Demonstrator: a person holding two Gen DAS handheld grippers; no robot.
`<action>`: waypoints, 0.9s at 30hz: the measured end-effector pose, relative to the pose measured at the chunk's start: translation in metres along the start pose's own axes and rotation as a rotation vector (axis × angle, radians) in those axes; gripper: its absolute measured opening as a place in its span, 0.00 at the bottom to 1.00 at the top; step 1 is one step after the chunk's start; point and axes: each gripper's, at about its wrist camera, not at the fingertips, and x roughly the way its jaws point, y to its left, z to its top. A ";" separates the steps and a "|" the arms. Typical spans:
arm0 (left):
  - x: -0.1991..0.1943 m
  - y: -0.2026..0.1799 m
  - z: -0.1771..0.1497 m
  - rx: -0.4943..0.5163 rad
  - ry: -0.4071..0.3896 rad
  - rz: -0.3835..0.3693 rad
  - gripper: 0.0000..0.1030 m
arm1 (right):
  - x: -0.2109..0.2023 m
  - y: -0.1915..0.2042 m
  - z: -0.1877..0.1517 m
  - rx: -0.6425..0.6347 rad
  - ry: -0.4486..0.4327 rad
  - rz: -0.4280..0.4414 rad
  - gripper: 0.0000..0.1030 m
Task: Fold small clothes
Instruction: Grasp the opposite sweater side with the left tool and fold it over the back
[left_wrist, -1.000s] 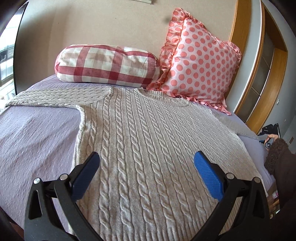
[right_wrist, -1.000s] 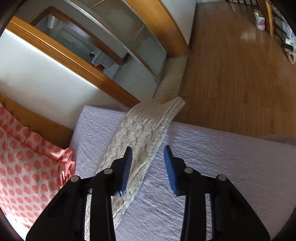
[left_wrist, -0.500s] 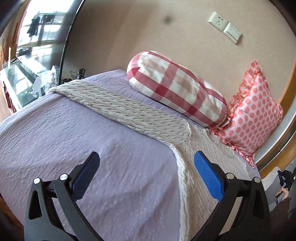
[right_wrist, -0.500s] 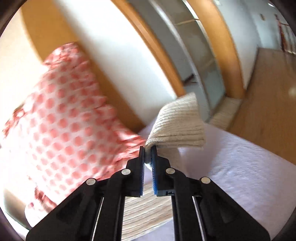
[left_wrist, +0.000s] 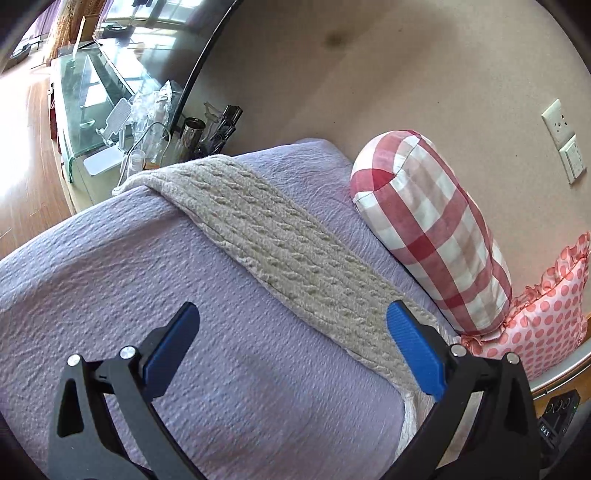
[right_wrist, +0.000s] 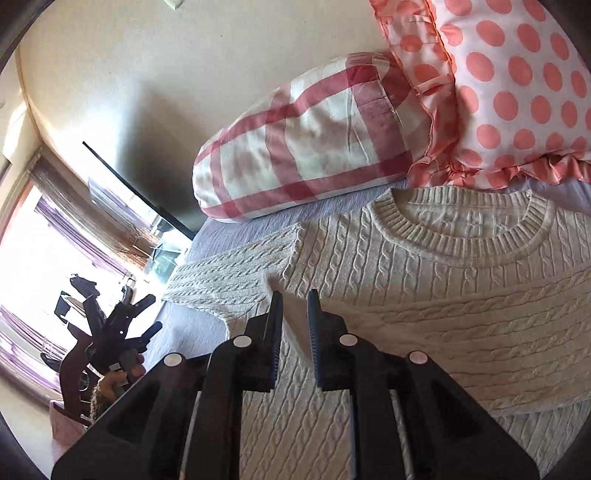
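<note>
- The left claw (left_wrist: 291, 345) is spread wide, its blue pads well apart, with nothing between them; it hangs above the lilac bedspread (left_wrist: 110, 295).
- Ahead of the left claw and running off to its upper left lies the sweater's left sleeve (left_wrist: 273, 236), stretched flat across the bedspread, its cuff end draped over the far edge of the bed.
- The near end of that sleeve passes just behind the left claw's right pad (left_wrist: 413, 354).
- Beyond the sleeve, to the claw's upper right, a red-checked bolster (left_wrist: 432, 225) rests by the wall, with a pink polka-dot cushion (left_wrist: 546, 314) next to it.
- The right claw (right_wrist: 294, 310) has its fingers close together with a narrow gap left; no cloth shows in that gap.
- The cream cable-knit sweater (right_wrist: 443, 266) lies spread on the bed right under and ahead of the right claw, its ribbed neckline (right_wrist: 461, 243) ahead and to the right.
- A sleeve folded across the sweater's chest (right_wrist: 461, 332) lies immediately right of the right claw.
- The left claw shows far off at the right claw's lower left.
</note>
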 end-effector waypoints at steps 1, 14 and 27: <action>0.006 0.003 0.006 -0.013 0.008 0.014 0.97 | -0.016 -0.002 0.000 -0.013 -0.054 -0.025 0.49; 0.030 0.065 0.069 -0.261 -0.005 0.036 0.44 | -0.121 -0.061 -0.029 0.024 -0.237 -0.173 0.72; -0.033 -0.217 -0.035 0.632 -0.084 -0.127 0.06 | -0.171 -0.086 -0.035 0.074 -0.356 -0.209 0.75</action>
